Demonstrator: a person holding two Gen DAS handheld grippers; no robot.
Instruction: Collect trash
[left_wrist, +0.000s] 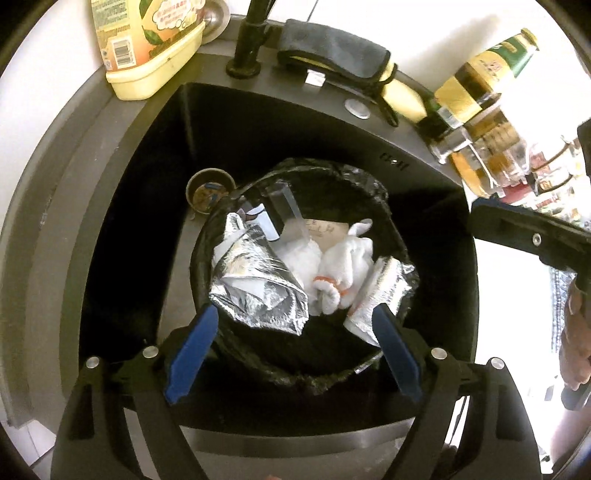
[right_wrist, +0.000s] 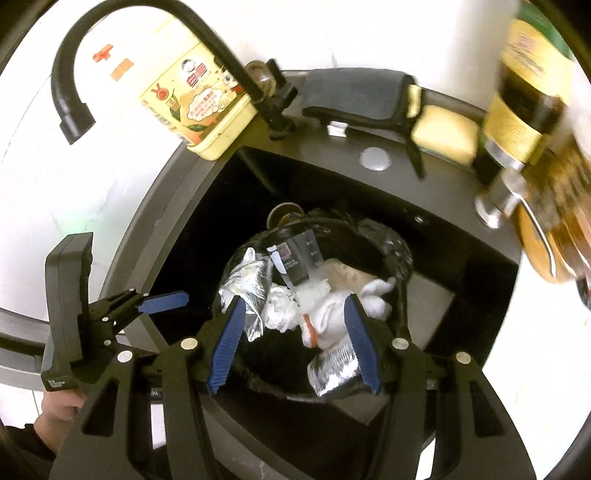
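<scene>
We look down into a dark sink (left_wrist: 122, 206) whose grey rim curves round from 7 to 2 o'clock. A bin (left_wrist: 295, 369) lined with a black bag stands in its middle, filling most of the basin. The trash lies inside: a crumpled silver foil pouch (left_wrist: 258, 284) at 9 o'clock, white tissue and a white glove (left_wrist: 343, 258) with an orange cuff at centre, a second foil piece (left_wrist: 384, 291) draped over the rim at 4 o'clock, and a clear cup (right_wrist: 301, 258) at 12.

The yellow bottle (left_wrist: 147, 44) at 11 o'clock carries a printed label; we cannot read it.

Our left gripper (left_wrist: 295, 314) and right gripper (right_wrist: 295, 308) hang over the bin, fingers apart and holding nothing.

A narrow dark gap rings the bin; the drain (left_wrist: 210, 190) sits at 10 o'clock.
</scene>
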